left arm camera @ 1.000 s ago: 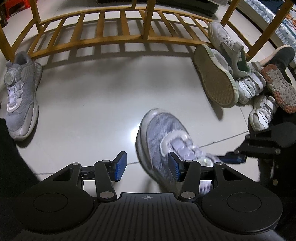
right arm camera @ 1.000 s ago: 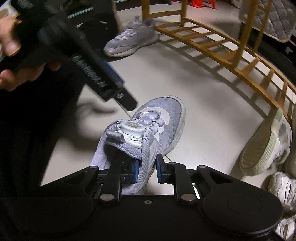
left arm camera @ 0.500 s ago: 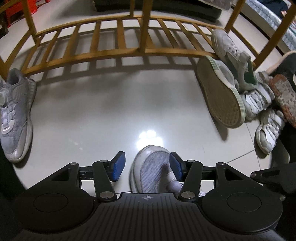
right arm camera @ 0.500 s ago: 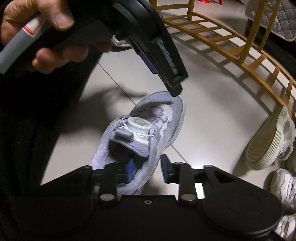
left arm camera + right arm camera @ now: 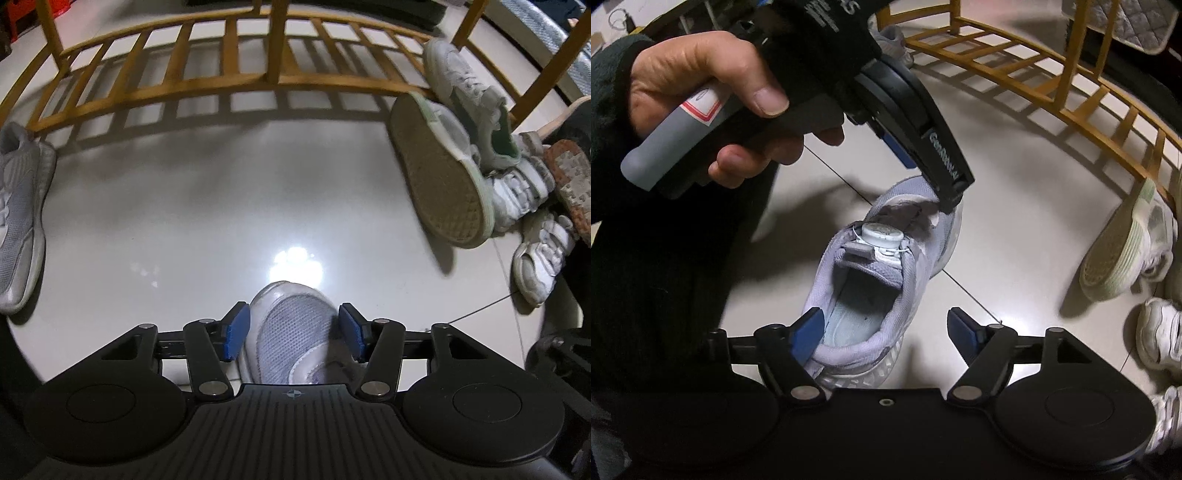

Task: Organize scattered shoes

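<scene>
R gripper (image 5: 884, 328) jaws just opened, off lavender dial-lace sneaker (image 5: 882, 273) heel; L gripper (image 5: 291, 330) pads straddle toe, contact unclear, prob. handover for repositioning.

Matte black two-finger right gripper (image 5: 886, 328) with blue pads and silver pivot screws; behind the left gripper (image 5: 291, 332), a dark fleece sleeve (image 5: 605, 74) and grey red-labelled handle (image 5: 683, 125).

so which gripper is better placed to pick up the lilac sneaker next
Left, probably. The left gripper already straddles the lilac sneaker's toe, pads close on both sides. The right gripper has just been opening: its jaws now stand wide at the heel, gripping nothing.
</scene>
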Demonstrator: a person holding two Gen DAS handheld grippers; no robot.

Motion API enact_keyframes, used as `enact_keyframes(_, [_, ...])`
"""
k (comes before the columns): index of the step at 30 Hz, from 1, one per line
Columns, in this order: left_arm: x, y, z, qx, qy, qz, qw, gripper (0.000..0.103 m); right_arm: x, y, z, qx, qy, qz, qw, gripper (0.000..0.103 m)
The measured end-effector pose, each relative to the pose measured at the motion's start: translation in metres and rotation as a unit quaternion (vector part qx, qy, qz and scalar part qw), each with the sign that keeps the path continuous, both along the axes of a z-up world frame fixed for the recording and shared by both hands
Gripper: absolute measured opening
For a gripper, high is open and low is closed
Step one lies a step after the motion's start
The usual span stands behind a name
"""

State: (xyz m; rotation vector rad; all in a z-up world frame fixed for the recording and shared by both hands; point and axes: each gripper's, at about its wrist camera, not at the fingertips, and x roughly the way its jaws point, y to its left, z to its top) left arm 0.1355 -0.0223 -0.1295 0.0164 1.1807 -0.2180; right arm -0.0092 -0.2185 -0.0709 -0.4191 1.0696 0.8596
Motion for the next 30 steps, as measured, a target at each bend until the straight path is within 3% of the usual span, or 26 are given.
enact_keyframes(4, [0.002, -0.003, -0.007, 0.003, 0.014, -0.011, 0.9998, 0.048, -0.005, -0.003, 0.008, 0.009, 0.003, -0.004, 1.000, 0.078])
enact_keyframes(10, [0.003, -0.003, -0.007, -0.001, 0.016, -0.006, 0.9999, 0.048, -0.013, 0.000, 0.013, 0.019, 0.015, 0.006, 1.000, 0.080])
enact_keyframes(19, [0.009, -0.003, -0.016, -0.005, 0.031, 0.021, 0.9993, 0.062, -0.020, 0.016, -0.005, -0.009, 0.033, 0.023, 0.999, 0.080])
enact_keyframes(30, [0.001, 0.008, -0.014, -0.005, 0.027, 0.025, 0.9993, 0.054, -0.019, 0.013, -0.019, -0.038, 0.033, 0.014, 0.999, 0.080])
